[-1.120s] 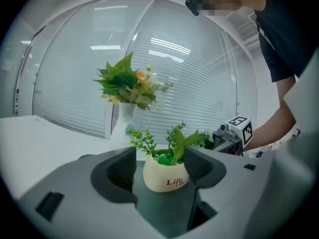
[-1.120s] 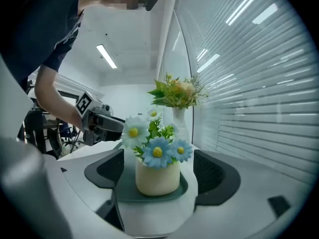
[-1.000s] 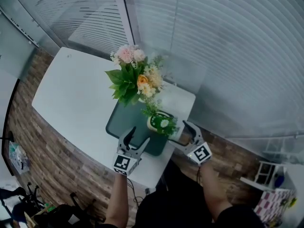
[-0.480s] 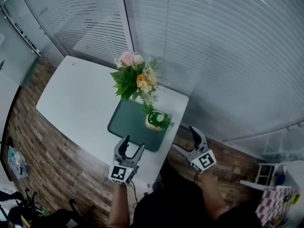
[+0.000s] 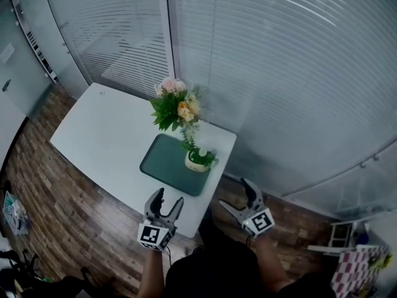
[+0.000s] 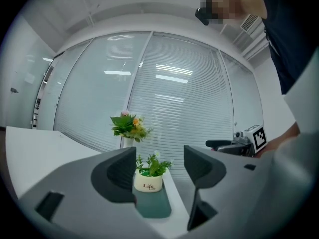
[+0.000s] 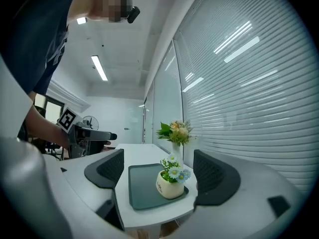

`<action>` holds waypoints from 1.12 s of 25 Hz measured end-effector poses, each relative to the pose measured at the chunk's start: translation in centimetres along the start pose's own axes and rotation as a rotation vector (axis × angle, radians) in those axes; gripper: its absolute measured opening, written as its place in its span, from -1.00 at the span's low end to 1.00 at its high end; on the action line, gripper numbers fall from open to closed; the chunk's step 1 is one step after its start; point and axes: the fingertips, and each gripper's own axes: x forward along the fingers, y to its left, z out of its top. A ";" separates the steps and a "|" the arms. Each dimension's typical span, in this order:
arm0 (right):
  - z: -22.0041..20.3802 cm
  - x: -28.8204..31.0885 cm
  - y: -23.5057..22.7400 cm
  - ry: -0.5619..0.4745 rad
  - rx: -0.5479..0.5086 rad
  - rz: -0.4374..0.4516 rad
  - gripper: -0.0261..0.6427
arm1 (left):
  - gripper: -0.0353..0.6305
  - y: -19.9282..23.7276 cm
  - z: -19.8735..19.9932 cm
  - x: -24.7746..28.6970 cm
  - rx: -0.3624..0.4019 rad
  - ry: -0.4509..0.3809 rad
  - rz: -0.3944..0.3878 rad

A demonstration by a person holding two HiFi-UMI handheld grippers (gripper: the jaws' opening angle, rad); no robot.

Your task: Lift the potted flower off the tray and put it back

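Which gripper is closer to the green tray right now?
Left. The left gripper hovers just off the near edge of the green tray; the right gripper hangs beyond the right corner of the table.

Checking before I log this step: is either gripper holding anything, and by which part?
Nothing is held. Both the left gripper and the right gripper are open and empty; the potted flower stands untouched on the tray.
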 end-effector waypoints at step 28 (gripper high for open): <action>6.0 -12.1 9.7 -0.155 0.021 -0.095 0.26 | -0.02 -10.0 2.2 -13.3 0.064 -0.059 -0.094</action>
